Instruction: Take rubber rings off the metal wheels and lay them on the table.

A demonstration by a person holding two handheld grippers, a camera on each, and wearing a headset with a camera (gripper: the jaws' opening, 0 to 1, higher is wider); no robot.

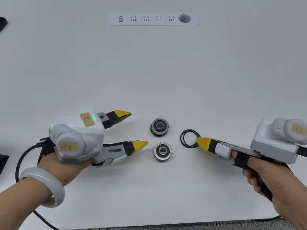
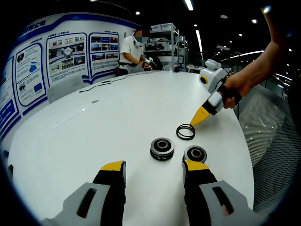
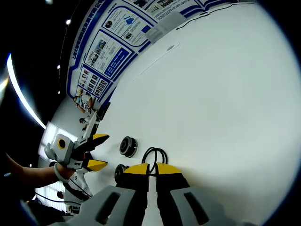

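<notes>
Two thin black rubber rings (image 1: 190,138) lie overlapped, flat on the white table (image 1: 144,72), just right of the two dark-rimmed metal wheels (image 1: 159,127). The right gripper (image 1: 201,142), jaws pinched together on nothing, has its tip at the rings' edge; the left gripper (image 1: 134,129) gapes wide beside the wheels, empty

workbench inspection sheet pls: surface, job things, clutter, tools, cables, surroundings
surface: white table, no marks seen
job's things: far wheel and near wheel close together; rings lying on the table to their right
clutter: power strip at the far edge
tools: left tool open, short of the wheels; right tool shut, tip at the rings
cables: cable runs from the left tool
surroundings: posters, shelves, person beyond the table
</notes>
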